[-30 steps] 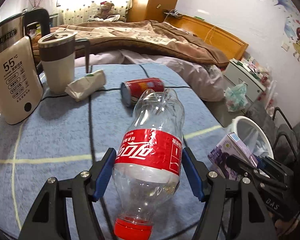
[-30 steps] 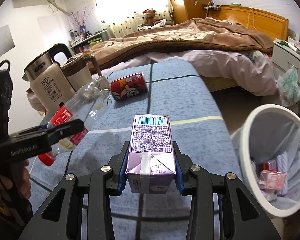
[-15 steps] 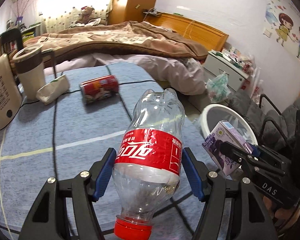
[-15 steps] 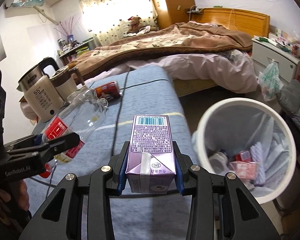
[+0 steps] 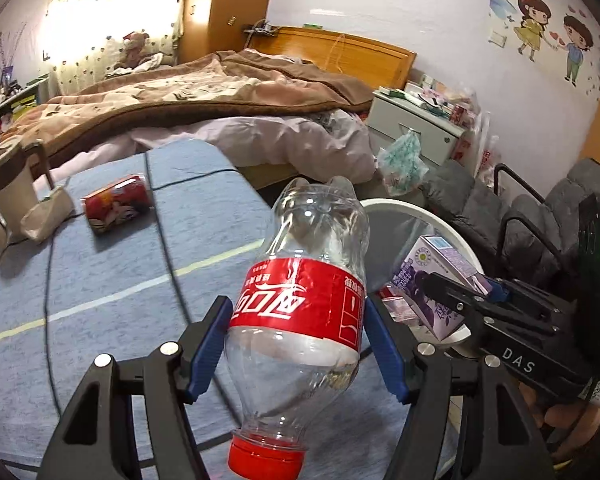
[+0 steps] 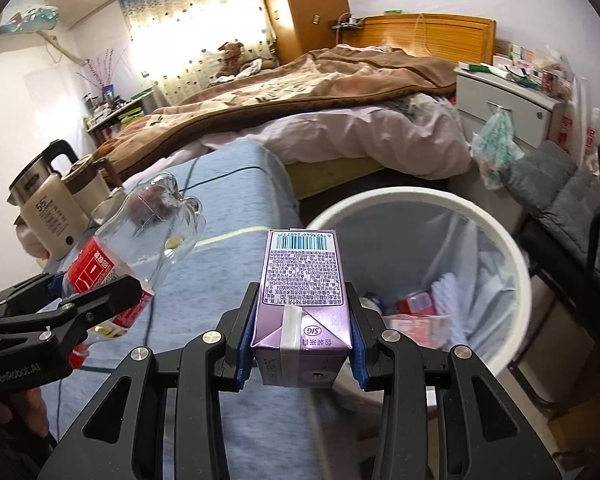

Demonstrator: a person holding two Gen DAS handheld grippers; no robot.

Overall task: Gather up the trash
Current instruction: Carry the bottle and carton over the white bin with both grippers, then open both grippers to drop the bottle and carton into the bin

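- Left gripper [image 5: 296, 350] clamps the clear plastic bottle [image 5: 304, 300], red cap toward the camera.
- Right gripper [image 6: 300, 340] grips the purple carton [image 6: 302, 292].
- White trash bin [image 6: 512, 248] sits just ahead-right of the carton.
- 1 red can [image 5: 118, 208] lies far ahead-left of the bottle.

Clear plastic bottle [image 5: 300, 300], empty, red label and red cap, carried cap-end toward the camera with its base tilted up and away, pinched at the label between 2 blue pads. Purple drink carton [image 6: 302, 304] is up too, barcode end pointing away, clamped on both sides. White trash bin [image 6: 512, 248] sits on the floor beside the blue-covered table, red and white wrappers already inside. Red can [image 5: 118, 208] lies on its side on the blue cloth.
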